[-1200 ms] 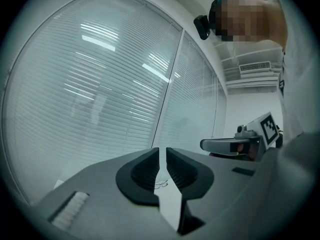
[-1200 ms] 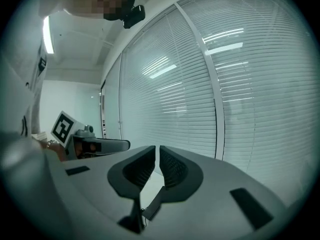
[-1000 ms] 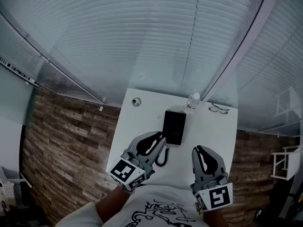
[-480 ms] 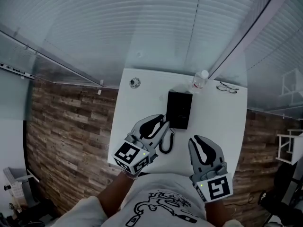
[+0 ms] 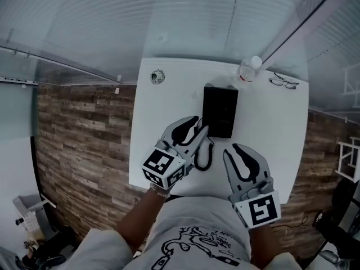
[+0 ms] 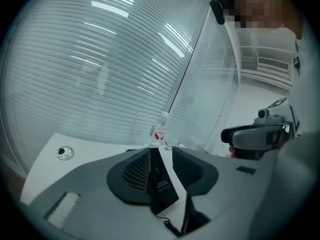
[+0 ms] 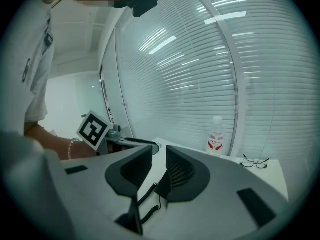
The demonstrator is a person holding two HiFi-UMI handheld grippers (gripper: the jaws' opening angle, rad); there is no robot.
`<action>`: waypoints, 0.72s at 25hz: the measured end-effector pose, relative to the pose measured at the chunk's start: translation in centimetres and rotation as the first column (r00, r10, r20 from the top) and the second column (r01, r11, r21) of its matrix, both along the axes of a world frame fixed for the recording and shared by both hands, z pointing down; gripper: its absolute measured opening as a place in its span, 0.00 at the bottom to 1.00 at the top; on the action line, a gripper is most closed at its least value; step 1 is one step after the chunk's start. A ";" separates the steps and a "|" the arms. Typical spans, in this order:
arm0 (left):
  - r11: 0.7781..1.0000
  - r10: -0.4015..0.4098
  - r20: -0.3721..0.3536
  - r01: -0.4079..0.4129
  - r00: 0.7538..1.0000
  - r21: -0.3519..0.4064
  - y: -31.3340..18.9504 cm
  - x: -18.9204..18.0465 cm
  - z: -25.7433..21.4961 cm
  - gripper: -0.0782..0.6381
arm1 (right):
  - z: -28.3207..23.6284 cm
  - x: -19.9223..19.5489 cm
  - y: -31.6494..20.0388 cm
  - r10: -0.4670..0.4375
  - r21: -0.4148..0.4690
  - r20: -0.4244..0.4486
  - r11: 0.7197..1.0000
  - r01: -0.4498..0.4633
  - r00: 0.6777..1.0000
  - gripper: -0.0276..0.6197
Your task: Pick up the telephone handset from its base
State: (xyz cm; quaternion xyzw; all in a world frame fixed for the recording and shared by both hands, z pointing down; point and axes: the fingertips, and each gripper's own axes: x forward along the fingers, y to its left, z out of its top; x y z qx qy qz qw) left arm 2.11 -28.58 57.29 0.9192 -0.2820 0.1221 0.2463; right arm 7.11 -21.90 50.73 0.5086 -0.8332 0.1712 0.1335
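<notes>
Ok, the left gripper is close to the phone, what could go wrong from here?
1. The coiled cord lies right beside the left gripper, whose jaws have just been opening with nothing gripped. It could snag a jaw or drag the base along.
2. The water bottle stands just behind the telephone, so a shoved phone might tip it.

We see the black phone [image 5: 220,111] lying flat just above the head view's centre. Its handset [image 5: 211,112] seems seated on the base, and the coiled cord [image 6: 170,228] trails toward the lower frame.
</notes>
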 end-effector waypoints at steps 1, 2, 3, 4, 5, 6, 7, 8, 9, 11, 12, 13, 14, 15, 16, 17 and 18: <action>1.000 0.002 0.005 -0.002 1.000 -0.006 -0.1 0.0 0.8 0.28 | 0.7 -0.2 -0.1 -0.003 -0.010 0.000 1.000 0.003 1.000 0.13; 1.000 0.005 0.010 -0.005 1.000 -0.014 -0.3 0.1 1.6 0.28 | 1.4 -0.4 -0.2 -0.005 -0.026 0.001 1.000 0.005 1.000 0.13; 1.000 0.007 0.012 -0.007 1.000 -0.027 -0.4 0.1 2.5 0.29 | 2.2 -0.6 -0.2 -0.008 -0.046 0.002 0.999 0.008 1.000 0.14; 0.999 0.007 0.011 -0.007 1.000 -0.042 -0.5 0.1 3.4 0.30 | 3.0 -0.7 -0.3 -0.011 -0.061 0.003 0.998 0.011 1.000 0.14; 0.998 0.006 0.009 -0.006 1.000 -0.059 -0.7 0.2 4.2 0.30 | 3.7 -0.8 -0.5 -0.010 -0.068 0.008 0.998 0.011 1.000 0.14; 0.997 0.006 0.009 -0.005 1.000 -0.074 -0.8 0.2 5.1 0.31 | 4.3 -0.9 -0.7 -0.008 -0.070 0.012 0.998 0.009 1.000 0.14; 0.996 0.006 0.009 -0.006 1.000 -0.088 -0.9 0.3 5.9 0.31 | 4.9 -0.9 -0.8 -0.007 -0.075 0.014 0.997 0.008 1.000 0.15; 0.995 0.008 0.011 -0.007 1.000 -0.098 -1.1 0.4 6.6 0.31 | 5.5 -1.0 -0.9 -0.005 -0.085 0.016 0.996 0.007 1.000 0.15; 0.994 0.009 0.015 -0.008 1.000 -0.105 -1.3 0.4 7.3 0.31 | 6.1 -1.0 -1.1 -0.005 -0.098 0.016 0.995 0.007 1.000 0.15; 0.993 0.012 0.022 -0.009 1.000 -0.118 -1.6 0.5 8.5 0.33 | 7.3 -1.0 -1.5 -0.011 -0.110 0.004 0.994 0.012 1.000 0.16; 0.992 0.012 0.022 -0.009 1.000 -0.125 -1.8 0.5 9.1 0.34 | 8.0 -0.9 -1.6 -0.016 -0.111 -0.006 0.994 0.015 1.000 0.16; 0.991 0.012 0.021 -0.009 1.000 -0.131 -2.0 0.6 9.5 0.34 | 8.6 -0.9 -1.8 -0.020 -0.116 -0.012 0.993 0.019 1.000 0.16; 0.991 0.011 0.019 -0.008 1.000 -0.136 -2.2 0.7 10.0 0.35 | 9.3 -0.9 -1.9 -0.022 -0.125 -0.015 0.992 0.020 1.000 0.16; 0.990 0.010 0.017 -0.008 1.000 -0.142 -2.4 0.7 10.4 0.35 | 9.8 -1.0 -2.0 -0.023 -0.137 -0.011 0.990 0.021 1.000 0.16; 0.989 0.010 0.014 -0.008 1.000 -0.147 -2.6 0.8 10.7 0.36 | 10.2 -1.2 -2.1 -0.022 -0.150 -0.001 0.988 0.022 1.000 0.16; 0.988 0.010 0.011 -0.009 1.000 -0.154 -2.8 0.9 11.1 0.36 | 10.6 -1.4 -2.3 -0.019 -0.164 0.012 0.986 0.021 1.000 0.16; 0.987 0.011 0.006 -0.010 1.000 -0.162 -3.0 1.1 11.4 0.36 | 11.1 -1.5 -2.4 -0.017 -0.175 0.021 0.984 0.020 1.000 0.16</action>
